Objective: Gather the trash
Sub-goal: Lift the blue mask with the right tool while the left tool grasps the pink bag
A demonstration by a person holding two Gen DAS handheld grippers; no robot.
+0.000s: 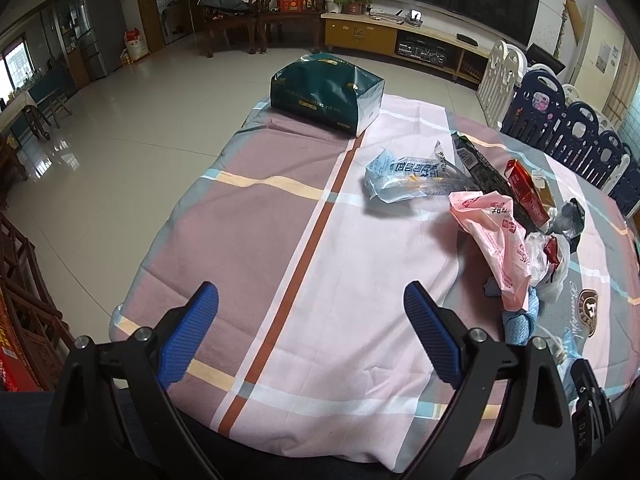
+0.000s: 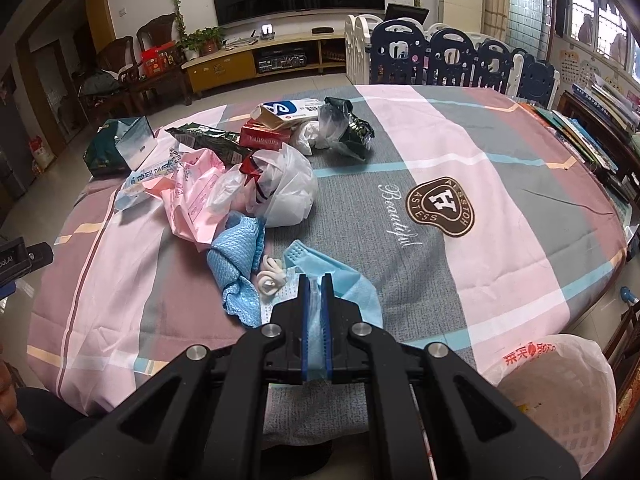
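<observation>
Trash mostly lies heaped on the tablecloth; my right gripper is clenched on a blue face mask, my left gripper spread empty, the bin beside me seemingly unfilled.
</observation>
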